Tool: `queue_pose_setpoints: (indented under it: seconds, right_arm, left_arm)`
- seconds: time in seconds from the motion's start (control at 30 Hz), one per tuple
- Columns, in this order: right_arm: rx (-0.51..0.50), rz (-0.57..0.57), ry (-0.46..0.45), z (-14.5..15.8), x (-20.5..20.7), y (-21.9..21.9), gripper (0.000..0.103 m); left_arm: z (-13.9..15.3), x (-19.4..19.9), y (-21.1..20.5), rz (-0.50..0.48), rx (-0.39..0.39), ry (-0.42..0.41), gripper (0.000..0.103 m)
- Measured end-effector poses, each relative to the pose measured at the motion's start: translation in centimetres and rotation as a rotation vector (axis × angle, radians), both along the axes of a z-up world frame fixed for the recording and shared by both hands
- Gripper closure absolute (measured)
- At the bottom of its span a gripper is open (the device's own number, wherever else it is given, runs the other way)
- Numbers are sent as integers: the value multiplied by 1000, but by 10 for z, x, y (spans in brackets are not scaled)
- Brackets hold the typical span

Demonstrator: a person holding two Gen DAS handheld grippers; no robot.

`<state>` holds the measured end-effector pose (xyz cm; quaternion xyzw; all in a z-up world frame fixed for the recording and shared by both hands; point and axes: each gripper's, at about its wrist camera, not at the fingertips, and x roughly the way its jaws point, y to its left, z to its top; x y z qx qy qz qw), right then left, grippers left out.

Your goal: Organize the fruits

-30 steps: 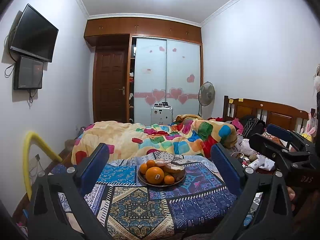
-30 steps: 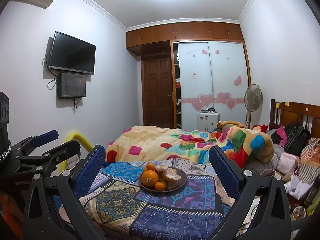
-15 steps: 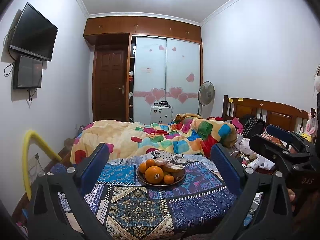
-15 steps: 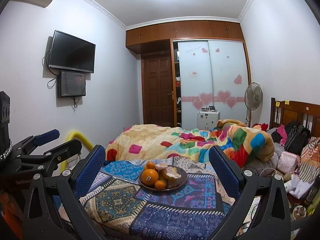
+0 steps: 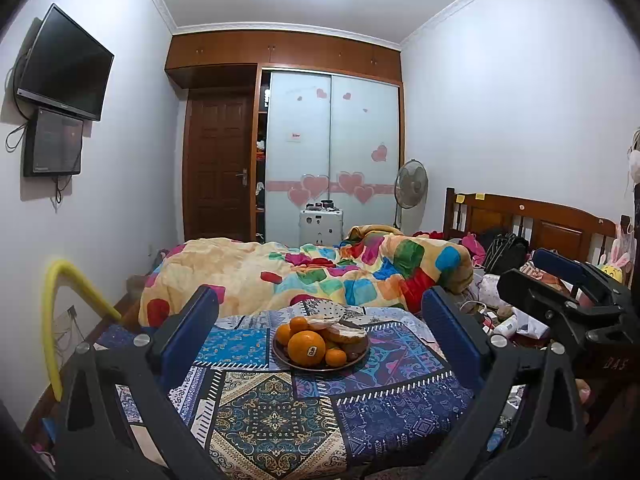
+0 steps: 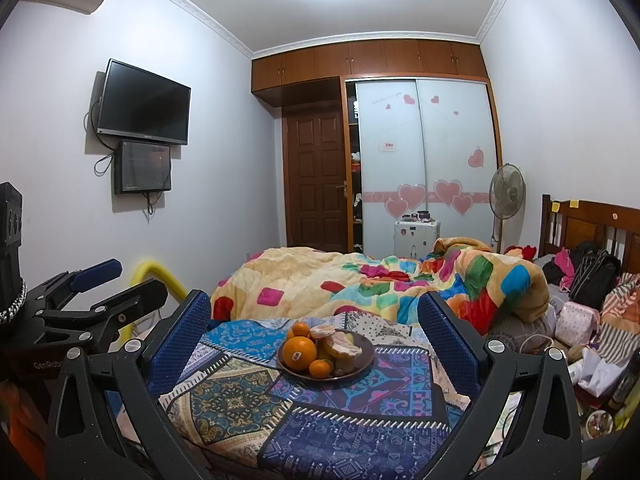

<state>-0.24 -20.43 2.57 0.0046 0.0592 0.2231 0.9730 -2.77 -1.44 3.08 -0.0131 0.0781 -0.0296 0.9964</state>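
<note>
Left gripper (image 5: 320, 316) and right gripper (image 6: 314, 314) are hovering near, jaws spread, holding nothing; fruits (image 5: 307, 347) are sitting piled on plate (image 5: 320, 367) mid-cloth (image 5: 276, 412), beyond; blanket (image 5: 320, 272) farther. Judgement: any approach should be coming from above, avoiding toppling the pile

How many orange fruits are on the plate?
4 visible: a big stickered orange in front, one small at its right, two behind. The bread may hide more.

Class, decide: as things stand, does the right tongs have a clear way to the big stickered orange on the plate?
Probably yes: the right tongs are open, and the big orange sits at the plate's near edge with only bare cloth before it.
</note>
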Motion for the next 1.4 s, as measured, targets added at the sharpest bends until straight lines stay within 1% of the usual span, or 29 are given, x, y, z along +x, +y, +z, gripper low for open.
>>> queue_pose_setpoints:
  seconds: [0.63,0.9,1.4]
  right_arm:
    - [-1,3,1,-2,0,-1,0]
    - [-1,4,3,-1,0,-1,0]
    - [-4,4,12,-3,2,3,0]
  left_arm:
    - [-3,2,0,-9,-3,11,0]
    - [-1,2,1,-22,-14,14,0]
    - [0,2,2,-19,-10,15,0]
